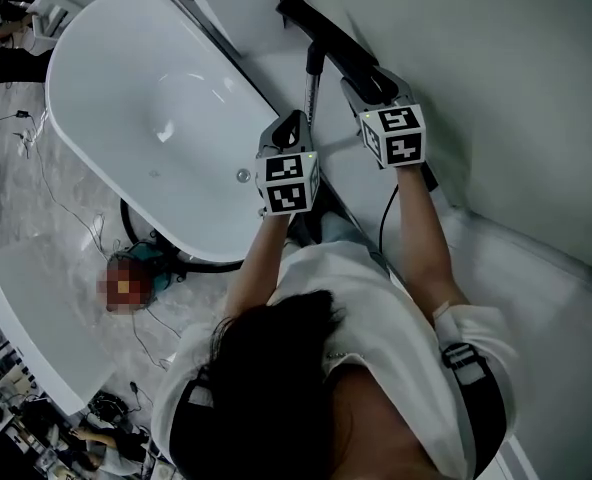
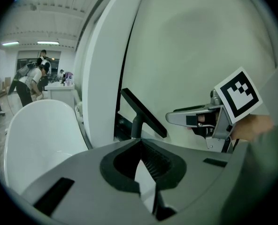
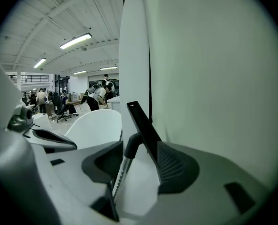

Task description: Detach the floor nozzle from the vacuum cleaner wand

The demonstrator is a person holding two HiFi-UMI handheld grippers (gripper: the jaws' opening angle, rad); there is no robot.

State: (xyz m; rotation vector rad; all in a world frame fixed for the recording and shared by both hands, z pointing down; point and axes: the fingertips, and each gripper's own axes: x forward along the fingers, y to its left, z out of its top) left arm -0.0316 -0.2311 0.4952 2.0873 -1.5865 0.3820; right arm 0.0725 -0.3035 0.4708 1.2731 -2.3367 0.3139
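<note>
The vacuum's black floor nozzle (image 1: pixel 314 23) lies on the white floor against the wall, with the silver wand (image 1: pixel 314 90) running back from it toward me. My right gripper (image 1: pixel 372 80) is at the wand's right. In the right gripper view this gripper (image 3: pixel 135 154) is open, and the wand (image 3: pixel 120 170) rises between its pads up to the nozzle (image 3: pixel 144 128). My left gripper (image 1: pixel 294 120) sits just left of the wand. It (image 2: pixel 141 146) is shut with nothing in it, and the nozzle (image 2: pixel 143 114) lies ahead of it. The right gripper (image 2: pixel 197 118) shows at its right.
A white freestanding bathtub (image 1: pixel 146 98) fills the left side. A pale wall (image 1: pixel 516 88) rises close on the right. A black cable (image 1: pixel 384 218) trails by my right arm. A white counter (image 1: pixel 21 318) stands at lower left. People work far off (image 2: pixel 31 81).
</note>
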